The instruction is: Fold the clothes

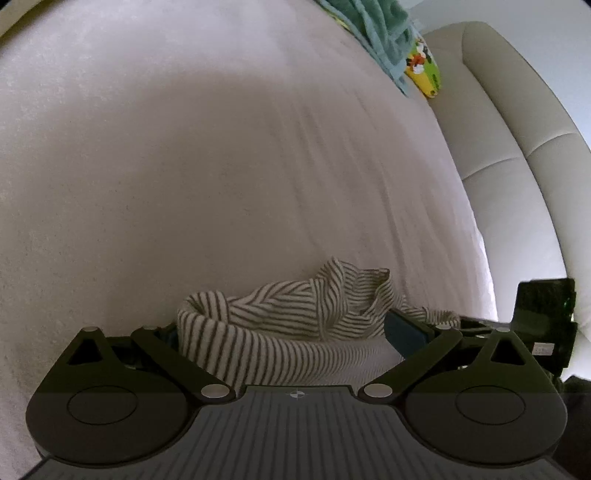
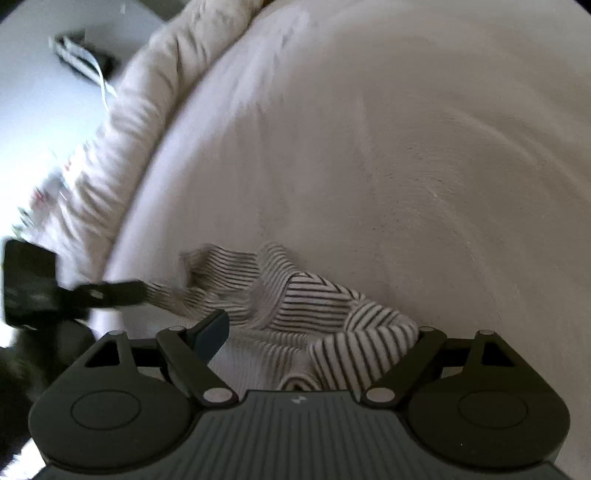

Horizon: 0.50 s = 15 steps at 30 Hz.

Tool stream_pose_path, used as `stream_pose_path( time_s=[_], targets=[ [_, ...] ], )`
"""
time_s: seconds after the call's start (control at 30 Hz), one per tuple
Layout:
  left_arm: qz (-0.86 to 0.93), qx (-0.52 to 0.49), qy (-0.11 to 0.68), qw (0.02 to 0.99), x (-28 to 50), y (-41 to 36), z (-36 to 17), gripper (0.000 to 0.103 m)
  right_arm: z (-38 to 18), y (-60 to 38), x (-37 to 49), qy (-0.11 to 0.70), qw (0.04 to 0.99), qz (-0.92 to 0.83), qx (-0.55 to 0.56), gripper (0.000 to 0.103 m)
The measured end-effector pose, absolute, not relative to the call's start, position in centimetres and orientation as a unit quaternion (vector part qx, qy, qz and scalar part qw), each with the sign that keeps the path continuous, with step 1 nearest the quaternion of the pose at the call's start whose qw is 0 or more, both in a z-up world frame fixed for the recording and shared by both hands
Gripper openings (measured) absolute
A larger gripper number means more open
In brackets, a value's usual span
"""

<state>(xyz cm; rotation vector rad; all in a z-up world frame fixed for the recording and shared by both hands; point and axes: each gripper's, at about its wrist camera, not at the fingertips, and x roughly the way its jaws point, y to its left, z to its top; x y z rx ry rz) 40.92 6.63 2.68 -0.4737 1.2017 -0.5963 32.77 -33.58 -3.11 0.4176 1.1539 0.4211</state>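
Pale bedsheet [image 1: 221,166], faintly creased, spans both views and serves as landmark; padded cream headboard [image 1: 517,147] borders it, with a teal towel [image 1: 376,33] and a yellow printed item [image 1: 424,70] at the sheet's far edge.

Item 1: striped garment [image 1: 295,317], white with thin dark stripes. It lies bunched on the sheet's near part, between the 2 tools. Long axis runs roughly side to side across each view; which end is collar or hem cannot be told from the crumple.

Item 2: left gripper [image 1: 288,339], fingers spread wide, cloth heaped between them; whether anything is pinched cannot be told.

Item 3: right gripper [image 2: 314,343], fingers likewise spread wide, a striped fold bulging between them; grip cannot be told. The left tool appears in the right wrist view near the garment's far end.

Risks, as judgement: closing on a bunched layer would probably catch several thicknesses, giving a crooked fold; uneven pulling could twist the cloth; motion blur suggests haste, so an edge may slip.
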Motion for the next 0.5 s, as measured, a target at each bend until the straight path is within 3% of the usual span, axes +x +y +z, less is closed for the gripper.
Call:
stream_pose_path(
  time_s=[0.03, 0.07, 0.1, 0.17, 0.23, 0.4, 0.43, 0.5],
  targets=[
    [-0.271, -0.216, 0.551, 0.759, 41.0, 6.7, 2.7, 0.096, -3.1, -33.3, 32.9, 0.537, 0.799, 0.196, 0.185, 0.087],
    [-0.267, -0.213, 0.552, 0.761, 41.0, 6.7, 2.8, 0.086, -2.9, -33.4, 33.0, 0.537, 0.799, 0.198, 0.185, 0.087],
    [-0.262, -0.207, 0.554, 0.763, 41.1, 6.9, 2.9, 0.075, -2.7, -33.4, 33.1, 0.537, 0.799, 0.199, 0.185, 0.082],
    [-0.259, -0.197, 0.557, 0.764, 41.1, 7.4, 3.0, 0.063, -2.5, -33.8, 33.1, 0.538, 0.798, 0.196, 0.188, 0.069],
    [-0.261, -0.200, 0.559, 0.761, 41.3, 7.7, 2.8, 0.059, -2.4, -34.5, 33.3, 0.542, 0.797, 0.183, 0.195, 0.048],
    [-0.262, -0.180, 0.551, 0.772, 40.7, 7.2, 3.4, 0.057, -2.3, -33.8, 34.1, 0.549, 0.795, 0.173, 0.190, 0.043],
    [-0.269, -0.172, 0.546, 0.775, 40.3, 7.2, 3.7, 0.054, -2.1, -33.7, 33.8, 0.548, 0.797, 0.174, 0.184, 0.040],
    [-0.282, -0.155, 0.537, 0.779, 39.4, 7.2, 4.4, 0.038, -1.5, -33.9, 33.2, 0.549, 0.795, 0.177, 0.186, 0.036]
  ],
)
